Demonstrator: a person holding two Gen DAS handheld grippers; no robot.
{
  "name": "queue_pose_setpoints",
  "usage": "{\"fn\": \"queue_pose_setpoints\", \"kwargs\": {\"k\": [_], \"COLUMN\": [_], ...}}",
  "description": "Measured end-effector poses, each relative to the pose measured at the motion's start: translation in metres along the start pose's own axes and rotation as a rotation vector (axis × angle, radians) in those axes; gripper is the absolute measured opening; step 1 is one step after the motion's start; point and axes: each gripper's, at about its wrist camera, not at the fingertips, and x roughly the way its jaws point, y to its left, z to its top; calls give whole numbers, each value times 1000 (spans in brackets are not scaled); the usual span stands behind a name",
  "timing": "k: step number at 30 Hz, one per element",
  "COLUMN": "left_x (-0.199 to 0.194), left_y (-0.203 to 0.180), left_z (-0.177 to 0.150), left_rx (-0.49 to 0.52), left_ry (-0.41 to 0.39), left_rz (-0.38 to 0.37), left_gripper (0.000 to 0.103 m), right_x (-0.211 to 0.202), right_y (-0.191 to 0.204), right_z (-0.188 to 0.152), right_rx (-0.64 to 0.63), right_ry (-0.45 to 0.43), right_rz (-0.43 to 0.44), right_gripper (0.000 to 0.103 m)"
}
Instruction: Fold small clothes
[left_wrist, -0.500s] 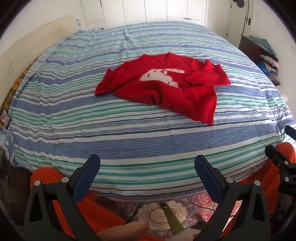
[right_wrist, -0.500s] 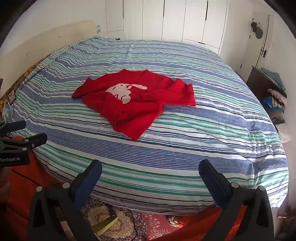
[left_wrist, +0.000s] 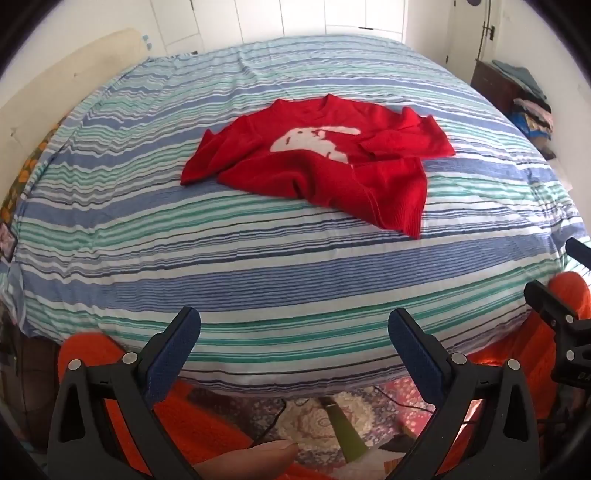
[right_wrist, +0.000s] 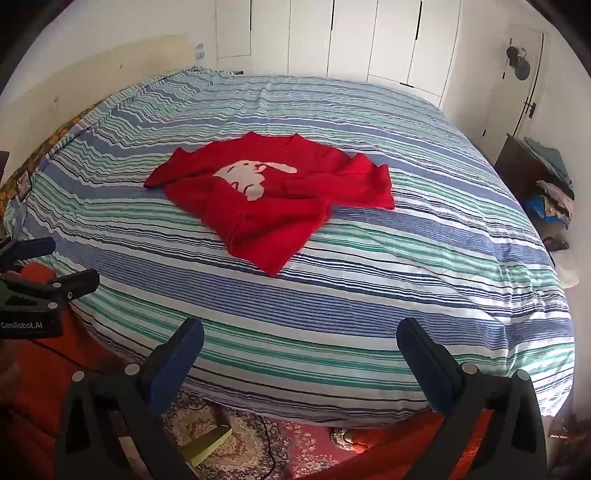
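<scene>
Lying crumpled on the striped bed (left_wrist: 258, 280), the red sweater (left_wrist: 325, 173) is found well ahead of both grippers, near the middle of the mattress. Its collar is turned to the far side and its hem to the near edge, so the long axis runs roughly away from the viewer, though bunched cloth makes this hard to judge. In the left view it sits slightly right of centre; in the right view, left of centre. It is thus placed between the two, neither clearly nearer. The left gripper (left_wrist: 293, 341) is spread wide and nothing is held. The right gripper (right_wrist: 300, 350) is likewise released and empty, short of the bed's near edge.
</scene>
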Motion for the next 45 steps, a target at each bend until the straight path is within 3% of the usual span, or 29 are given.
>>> {"fn": "queue_pose_setpoints", "kwargs": {"k": [45], "left_x": [5], "left_y": [-8], "left_z": [-1], "left_rx": [36], "left_ry": [7], "left_rz": [24], "left_gripper": [102], "right_x": [10], "right_y": [10], "right_z": [-2], "right_rx": [-29], "right_ry": [38], "right_rz": [-2], "right_gripper": [103]}}
